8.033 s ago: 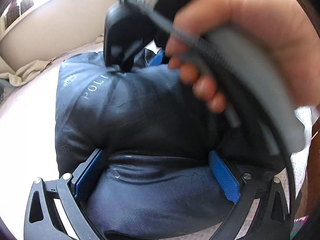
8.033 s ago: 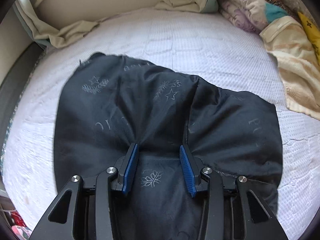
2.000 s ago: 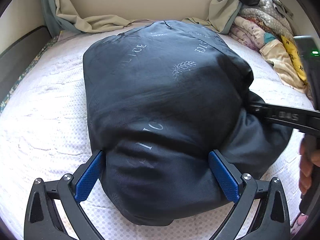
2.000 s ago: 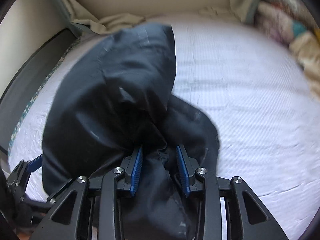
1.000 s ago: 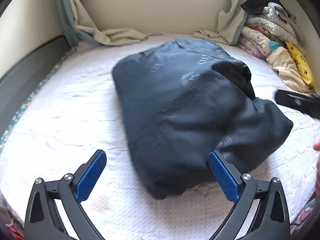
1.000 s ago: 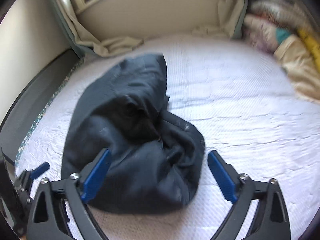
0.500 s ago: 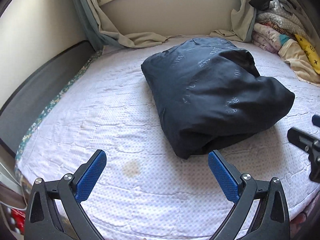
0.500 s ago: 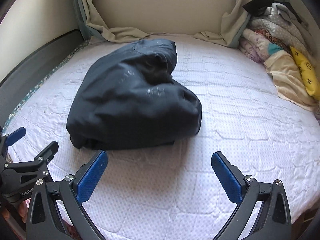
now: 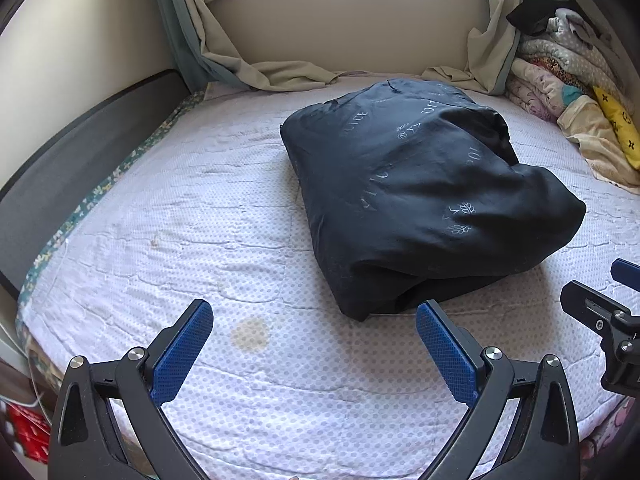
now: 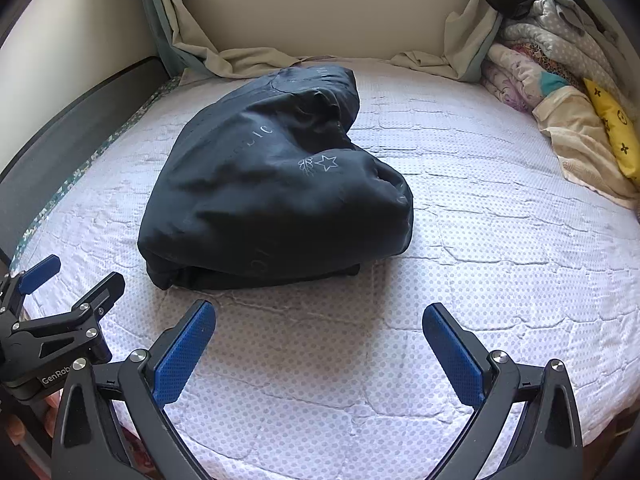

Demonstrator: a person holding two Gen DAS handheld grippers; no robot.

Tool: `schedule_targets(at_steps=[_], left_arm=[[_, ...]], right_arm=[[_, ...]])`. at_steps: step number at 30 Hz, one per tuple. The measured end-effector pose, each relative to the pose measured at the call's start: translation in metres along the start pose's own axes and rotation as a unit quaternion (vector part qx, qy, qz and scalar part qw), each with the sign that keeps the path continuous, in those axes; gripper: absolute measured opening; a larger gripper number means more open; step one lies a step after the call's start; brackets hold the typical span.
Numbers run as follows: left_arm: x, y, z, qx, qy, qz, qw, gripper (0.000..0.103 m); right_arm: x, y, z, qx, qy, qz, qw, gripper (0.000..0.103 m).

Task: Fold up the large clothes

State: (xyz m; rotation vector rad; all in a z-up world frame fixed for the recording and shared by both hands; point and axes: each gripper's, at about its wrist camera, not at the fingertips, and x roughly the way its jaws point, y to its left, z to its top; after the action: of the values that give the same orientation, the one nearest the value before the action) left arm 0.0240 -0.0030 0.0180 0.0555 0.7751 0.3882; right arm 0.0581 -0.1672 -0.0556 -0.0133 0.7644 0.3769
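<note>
- The folded garment (image 9: 420, 196) lies on the bed (image 9: 200, 220), near the middle.
- A pile of blankets (image 9: 560, 76) sits at the bed's far right corner.
- Curtains (image 9: 280, 72) rest along the far edge (under the window).

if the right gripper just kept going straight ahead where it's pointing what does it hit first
Probably the bare mattress. The right gripper is open, and the folded dark garment sits ahead but left of its centre line, so the left finger might brush it. Depth is hard to judge.
</note>
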Motion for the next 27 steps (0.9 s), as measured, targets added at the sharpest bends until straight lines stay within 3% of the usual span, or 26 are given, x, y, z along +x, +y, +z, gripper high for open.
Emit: schedule_targets(at_steps=[27], left_arm=[[-0.0006, -0.0048, 0.0032, -0.004, -0.006, -0.008, 0.9999, 0.103]], right_arm=[[0.0006, -0.0013, -0.0024, 0.008, 0.005, 0.007, 1.0, 0.103]])
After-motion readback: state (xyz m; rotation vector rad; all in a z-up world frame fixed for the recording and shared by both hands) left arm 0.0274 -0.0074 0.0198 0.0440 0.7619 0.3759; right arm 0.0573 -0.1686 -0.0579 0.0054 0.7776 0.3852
